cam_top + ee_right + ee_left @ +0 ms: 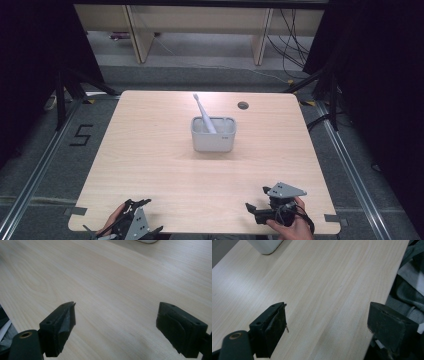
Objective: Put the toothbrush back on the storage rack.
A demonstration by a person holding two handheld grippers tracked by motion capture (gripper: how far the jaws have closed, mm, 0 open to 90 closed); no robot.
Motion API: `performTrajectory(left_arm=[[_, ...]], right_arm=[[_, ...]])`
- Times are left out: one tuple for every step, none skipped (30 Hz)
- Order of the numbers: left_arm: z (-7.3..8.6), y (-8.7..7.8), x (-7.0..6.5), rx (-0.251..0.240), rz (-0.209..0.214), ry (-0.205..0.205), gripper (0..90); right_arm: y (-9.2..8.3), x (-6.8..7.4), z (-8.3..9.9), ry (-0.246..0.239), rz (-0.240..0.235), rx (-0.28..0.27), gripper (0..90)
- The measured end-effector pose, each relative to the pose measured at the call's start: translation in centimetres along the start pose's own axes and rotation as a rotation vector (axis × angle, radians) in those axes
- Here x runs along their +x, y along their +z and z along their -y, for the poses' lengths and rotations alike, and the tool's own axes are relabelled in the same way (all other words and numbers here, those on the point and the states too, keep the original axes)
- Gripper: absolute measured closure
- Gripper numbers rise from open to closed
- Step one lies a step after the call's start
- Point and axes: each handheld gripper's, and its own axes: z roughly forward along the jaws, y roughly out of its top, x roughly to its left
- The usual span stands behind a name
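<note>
wooden table (165, 170), number 5 floor marking (81, 135)

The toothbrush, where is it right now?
In the high view, the toothbrush stands tilted in the grey holder near the middle of the table, with its head leaning toward the far left.

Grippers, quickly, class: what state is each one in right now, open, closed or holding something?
Left gripper: open, jaws wide apart over bare table, holding nothing.
Right gripper: open, jaws wide apart, holding nothing.
</note>
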Motion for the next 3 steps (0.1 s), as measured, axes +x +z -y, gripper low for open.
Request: performTrajectory(left_arm=[[-0.02, -0.11, 0.08, 0.014, 0.010, 0.013, 15.0], [-0.01, -0.08, 0.05, 0.011, 0.010, 0.009, 15.1], [0.04, 0.01, -0.05, 0.001, -0.007, 0.005, 15.0]], right_arm=[[0.03, -0.02, 0.01, 0.001, -0.004, -0.002, 16.7], [-0.01, -0.16, -0.03, -0.010, -0.021, 0.006, 16.7], [-0.02, -0.15, -0.02, -0.009, -0.015, 0.004, 16.7]])
